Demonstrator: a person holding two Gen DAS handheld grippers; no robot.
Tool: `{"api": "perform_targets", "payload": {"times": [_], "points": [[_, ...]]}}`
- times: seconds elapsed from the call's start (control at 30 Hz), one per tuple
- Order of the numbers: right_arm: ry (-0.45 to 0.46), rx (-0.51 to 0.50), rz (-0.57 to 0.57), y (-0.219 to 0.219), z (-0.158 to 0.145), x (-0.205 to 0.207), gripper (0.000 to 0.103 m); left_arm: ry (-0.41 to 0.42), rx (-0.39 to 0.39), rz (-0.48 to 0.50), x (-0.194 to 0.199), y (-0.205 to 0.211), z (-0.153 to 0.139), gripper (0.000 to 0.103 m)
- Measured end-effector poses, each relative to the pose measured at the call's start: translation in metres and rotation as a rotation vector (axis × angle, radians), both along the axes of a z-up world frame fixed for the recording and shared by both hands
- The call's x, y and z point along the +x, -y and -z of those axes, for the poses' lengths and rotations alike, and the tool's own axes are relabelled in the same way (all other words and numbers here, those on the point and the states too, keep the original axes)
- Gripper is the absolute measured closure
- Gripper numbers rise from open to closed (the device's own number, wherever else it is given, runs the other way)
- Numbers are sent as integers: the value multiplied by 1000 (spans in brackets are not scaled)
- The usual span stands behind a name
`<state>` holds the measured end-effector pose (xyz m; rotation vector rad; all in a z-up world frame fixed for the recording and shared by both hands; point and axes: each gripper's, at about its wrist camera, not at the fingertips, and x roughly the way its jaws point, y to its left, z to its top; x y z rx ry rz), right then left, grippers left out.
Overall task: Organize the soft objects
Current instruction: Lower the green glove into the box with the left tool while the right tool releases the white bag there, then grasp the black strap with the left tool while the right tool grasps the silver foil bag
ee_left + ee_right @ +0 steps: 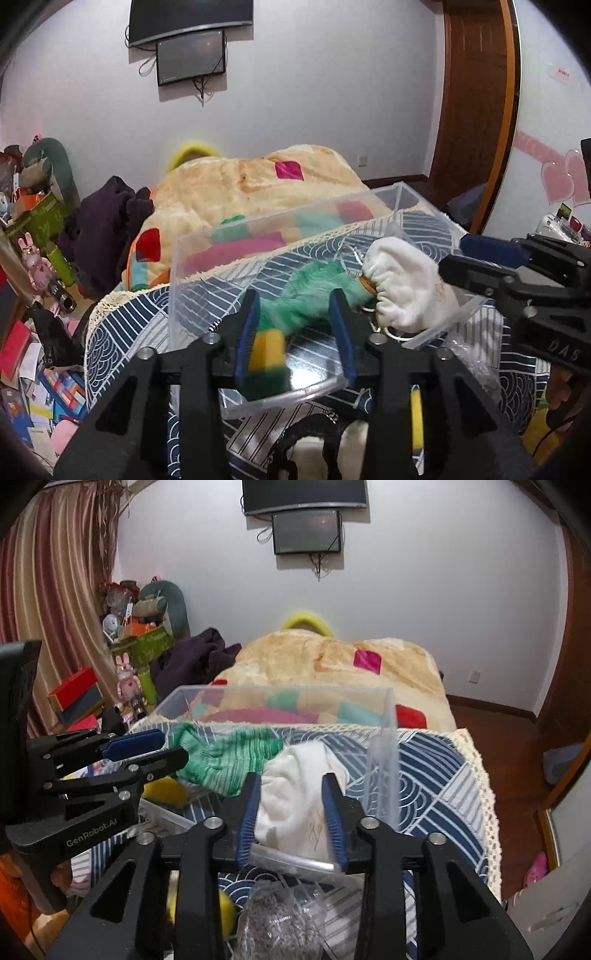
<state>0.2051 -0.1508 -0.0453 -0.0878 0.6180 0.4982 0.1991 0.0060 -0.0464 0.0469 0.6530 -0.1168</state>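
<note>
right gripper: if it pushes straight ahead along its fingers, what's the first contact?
Probably the white cloth item: it already sits between the right gripper's open fingers, hanging over the near wall of the clear plastic bin. Beyond it lies the green glove. Depth is uncertain through the fisheye.

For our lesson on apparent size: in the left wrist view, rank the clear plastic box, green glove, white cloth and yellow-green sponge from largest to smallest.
1. clear plastic box
2. green glove and white cloth: look alike
3. yellow-green sponge, though nearest the camera

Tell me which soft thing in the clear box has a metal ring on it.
The white cloth pouch, at the box's right end; the ring hangs below its gathered mouth. The green knit glove beside it has none.
</note>
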Motion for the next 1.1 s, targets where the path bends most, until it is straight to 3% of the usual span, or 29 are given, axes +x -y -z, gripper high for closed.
{"api": "perform_targets", "payload": {"times": [0.3,0.37,0.47,0.73,1.1], "points": [[90,38,31,23,-23,-26,39,88,-20,-12,-34,-5,-31,31],[103,38,37,27,-24,-32,33,104,-14,-19,-44,-4,-35,18],[113,27,41,31,-23,-41,25,112,-11,-26,-57,-5,-36,8],[71,9,36,36,-3,-56,22,28,-15,-28,-71,-7,-7,7],[-99,1,3,34,47,-53,23,-161,-28,-32,-71,-9,64,7]]}}
